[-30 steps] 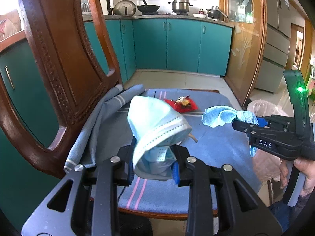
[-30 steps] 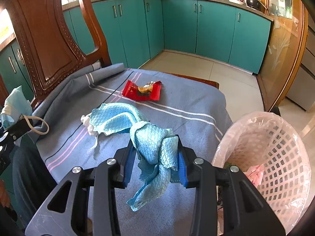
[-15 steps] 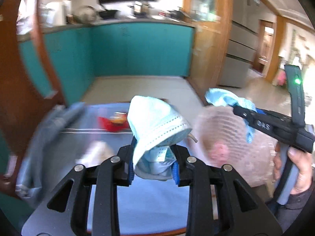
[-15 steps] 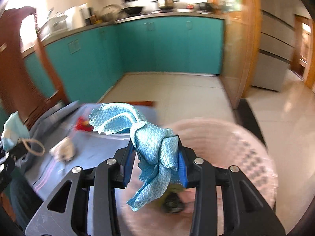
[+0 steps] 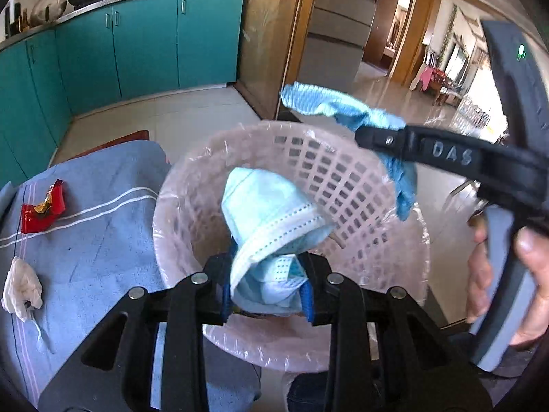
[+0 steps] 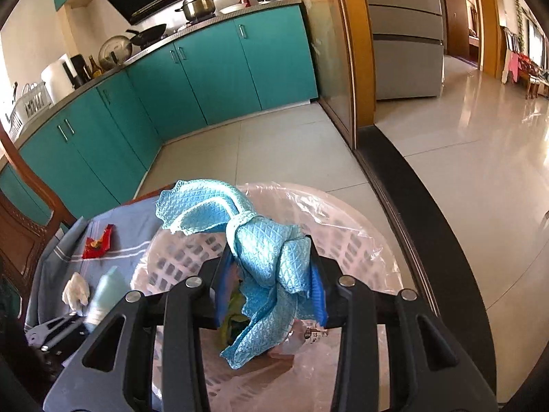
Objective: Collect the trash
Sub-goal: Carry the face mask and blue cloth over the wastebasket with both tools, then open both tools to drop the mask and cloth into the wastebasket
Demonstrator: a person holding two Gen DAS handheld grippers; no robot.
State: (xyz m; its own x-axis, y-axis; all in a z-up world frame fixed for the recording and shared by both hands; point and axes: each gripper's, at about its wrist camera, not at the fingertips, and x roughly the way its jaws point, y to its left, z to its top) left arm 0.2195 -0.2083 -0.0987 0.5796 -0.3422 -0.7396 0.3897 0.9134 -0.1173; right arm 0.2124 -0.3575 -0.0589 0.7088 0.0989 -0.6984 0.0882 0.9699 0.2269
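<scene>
My left gripper (image 5: 267,290) is shut on a crumpled light-blue face mask (image 5: 271,219), held over the pink mesh bin (image 5: 346,178) lined with clear plastic. My right gripper (image 6: 267,274) is shut on a blue waffle-weave cloth (image 6: 271,257), also above the bin (image 6: 360,237); in the left wrist view the same cloth (image 5: 329,106) hangs from the right gripper (image 5: 367,137) over the bin's far rim. A red wrapper (image 5: 43,207) and a white crumpled tissue (image 5: 20,288) lie on the blue-grey towel (image 5: 103,240) covering the chair seat.
Teal kitchen cabinets (image 6: 212,68) run along the back, with tiled floor (image 6: 274,151) in front. A wooden door frame (image 6: 357,51) and a dark threshold strip (image 6: 411,213) stand right of the bin. Some trash lies inside the bin (image 6: 233,319). A hand (image 5: 528,274) grips the right tool's handle.
Both grippers swung right from over the chair seat to above the pink bin, still holding the mask and the cloth. The wrapper and tissue stayed on the towel.
</scene>
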